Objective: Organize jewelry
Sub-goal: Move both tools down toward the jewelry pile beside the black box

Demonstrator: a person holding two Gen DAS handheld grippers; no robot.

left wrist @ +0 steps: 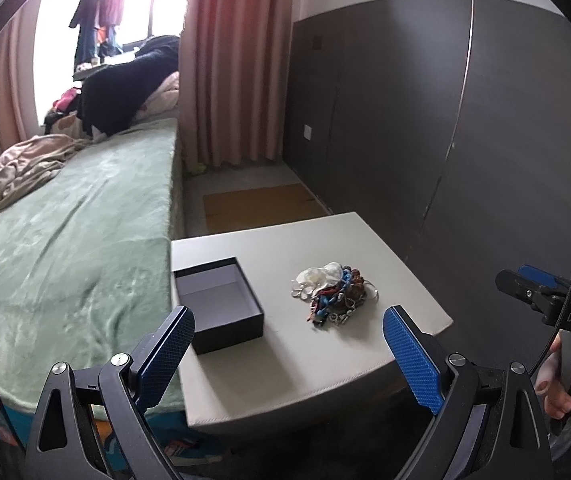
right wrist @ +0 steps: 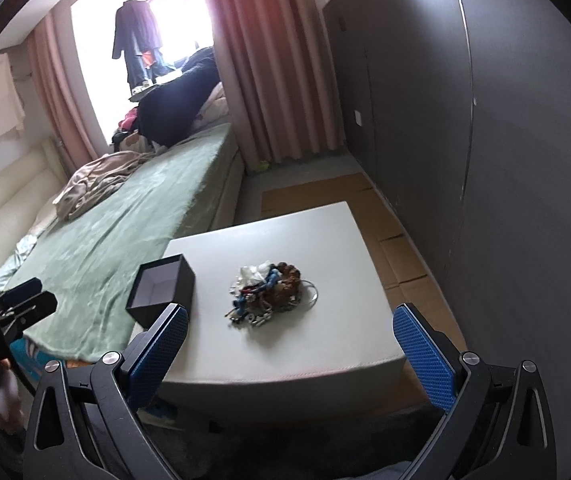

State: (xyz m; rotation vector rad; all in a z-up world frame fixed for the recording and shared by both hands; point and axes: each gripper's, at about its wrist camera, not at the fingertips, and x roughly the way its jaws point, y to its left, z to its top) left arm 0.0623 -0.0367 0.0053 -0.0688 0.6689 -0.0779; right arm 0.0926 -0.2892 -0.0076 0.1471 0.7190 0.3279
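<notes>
Left wrist view: my left gripper point(left wrist: 288, 350) gapes wide and empty short of the pale square table point(left wrist: 245, 368), where the open black cardboard box point(left wrist: 218, 304) sits bare beside a tangled heap of beaded bracelets and chains point(left wrist: 333, 294). Right wrist view: my right gripper point(right wrist: 290, 350) is equally wide and empty, the heap point(right wrist: 271, 294) untouched, so I judge nothing is sorted yet.

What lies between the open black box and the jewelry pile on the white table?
Nothing: only a bare stretch of the white table separates the open black box from the jewelry pile. Both wrist views show that gap clearly.
</notes>
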